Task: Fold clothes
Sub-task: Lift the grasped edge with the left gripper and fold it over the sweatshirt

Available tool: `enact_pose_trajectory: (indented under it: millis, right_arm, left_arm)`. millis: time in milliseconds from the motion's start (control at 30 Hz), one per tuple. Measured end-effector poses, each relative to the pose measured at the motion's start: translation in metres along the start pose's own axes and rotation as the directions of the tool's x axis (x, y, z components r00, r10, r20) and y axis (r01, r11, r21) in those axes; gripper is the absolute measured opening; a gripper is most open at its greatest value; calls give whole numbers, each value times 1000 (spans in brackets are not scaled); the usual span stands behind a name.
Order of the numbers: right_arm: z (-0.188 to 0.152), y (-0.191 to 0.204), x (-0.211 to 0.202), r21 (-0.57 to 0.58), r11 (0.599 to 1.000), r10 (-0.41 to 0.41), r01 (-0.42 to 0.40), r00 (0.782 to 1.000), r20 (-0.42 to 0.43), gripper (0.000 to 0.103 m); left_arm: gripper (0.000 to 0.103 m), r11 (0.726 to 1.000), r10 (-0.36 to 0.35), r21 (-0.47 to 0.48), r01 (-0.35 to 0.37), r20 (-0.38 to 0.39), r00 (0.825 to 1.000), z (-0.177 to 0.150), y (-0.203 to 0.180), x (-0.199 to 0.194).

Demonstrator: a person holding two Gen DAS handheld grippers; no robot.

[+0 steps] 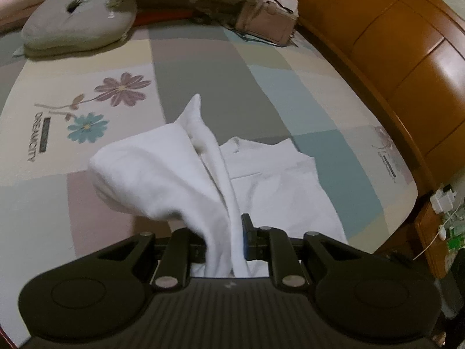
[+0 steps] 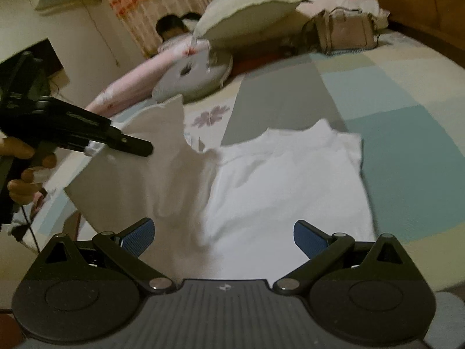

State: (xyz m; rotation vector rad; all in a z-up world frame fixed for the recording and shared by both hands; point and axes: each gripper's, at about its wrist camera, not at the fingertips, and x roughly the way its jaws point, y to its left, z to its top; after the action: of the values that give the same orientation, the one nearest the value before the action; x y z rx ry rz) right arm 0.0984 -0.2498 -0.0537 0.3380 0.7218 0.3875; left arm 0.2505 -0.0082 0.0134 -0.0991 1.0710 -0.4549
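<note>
Soft matt white cloth garment (image 2: 276, 180), printed cotton-like bedsheet (image 1: 203, 67), glossy wooden headboard (image 1: 392, 43), seemingly matt-plastic grippers.

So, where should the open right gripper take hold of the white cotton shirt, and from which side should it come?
Probably the flat right edge of the white cotton shirt, near its short sleeve, approached from the right over the patchwork bedsheet. That side lies smooth and single on the bed, while the left gripper already lifts the other side. The right gripper has its jaws wide apart.

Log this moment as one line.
left tool shut on white shirt | shirt side lifted | right tool open above shirt | bed
</note>
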Motion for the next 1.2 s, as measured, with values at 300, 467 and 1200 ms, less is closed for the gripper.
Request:
enact_pose_trajectory:
  millis: [300, 467, 1200]
  right_arm:
    - [0, -20, -38, 15, 1000, -24, 23, 995, 97, 103]
    - [-5, -33, -55, 30, 998, -58, 55, 989, 134, 103]
    - [-16, -61, -50, 90, 993, -90, 80, 989, 120, 103]
  left_arm:
    - [14, 999, -40, 27, 42, -59, 997, 20, -50, 32]
    - [14, 998, -56, 36, 60, -96, 994, 25, -78, 59]
    - [14, 998, 9, 67, 4, -198, 980, 24, -130, 142]
